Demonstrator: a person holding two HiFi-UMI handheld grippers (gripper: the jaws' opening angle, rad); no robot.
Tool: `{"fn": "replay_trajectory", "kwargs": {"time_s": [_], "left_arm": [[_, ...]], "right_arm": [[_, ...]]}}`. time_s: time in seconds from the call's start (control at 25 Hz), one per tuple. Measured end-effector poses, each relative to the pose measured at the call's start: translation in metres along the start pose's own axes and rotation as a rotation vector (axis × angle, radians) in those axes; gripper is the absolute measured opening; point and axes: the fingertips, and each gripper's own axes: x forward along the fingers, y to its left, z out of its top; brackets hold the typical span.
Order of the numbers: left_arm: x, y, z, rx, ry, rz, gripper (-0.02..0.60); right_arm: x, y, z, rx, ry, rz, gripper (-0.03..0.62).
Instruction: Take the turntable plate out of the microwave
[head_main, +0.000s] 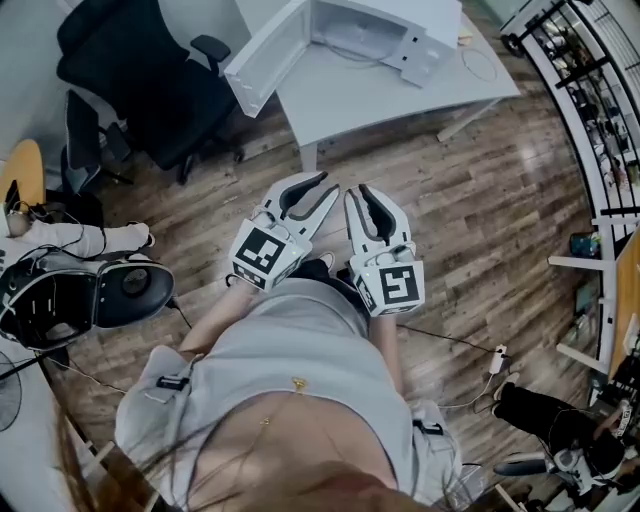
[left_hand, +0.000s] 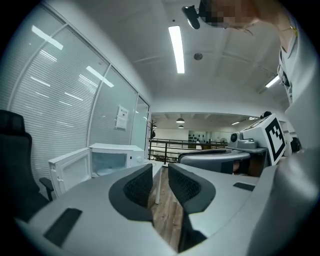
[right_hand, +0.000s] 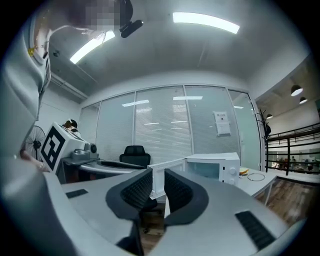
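left tongs (head_main: 322, 190): grey plastic with black ribbed pads, held at waist level. The jaws are set a narrow gap apart, and nothing is seen between them in the left gripper view (left_hand: 160, 176).
right tongs (head_main: 360, 195): same grey build, carried just beside the left. The jaws are likewise slightly parted and empty (right_hand: 157, 182).
floor (head_main: 480, 230): brown wooden planks. A stretch of it lies between the person and the counter, so the approach is judged to be the step in hand.
counter (head_main: 400, 95): white, rectangular. It is best faced squarely so that both tongs can be brought in level.
door (head_main: 262, 65): white, hinged, swung open to the left. The left tongs should be kept clear of its edge.
microwave (head_main: 375, 25): white box standing on the counter, well apart from both tongs, its cavity open toward the person.
turntable plate: not clearly made out in any view, and judged to be still inside the cavity. The jaws should be widened before the reach. The rim is best gripped on opposite sides, lifted level off its hub and drawn straight out, since glass is likely to slip.
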Motion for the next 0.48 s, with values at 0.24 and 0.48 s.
{"fn": "replay_trajectory", "kwargs": {"time_s": [0.24,0.48], "left_arm": [[0.011,-0.004,-0.004,-0.019,0.012,0.018,0.097],[0.021,-0.005,-0.004,0.004,0.022,0.04,0.097]], "right_arm": [[-0.003,-0.015,-0.001,0.004,0.0,0.008,0.083],[-0.004,-0.029,0.0,0.015,-0.014,0.004,0.083]]}}
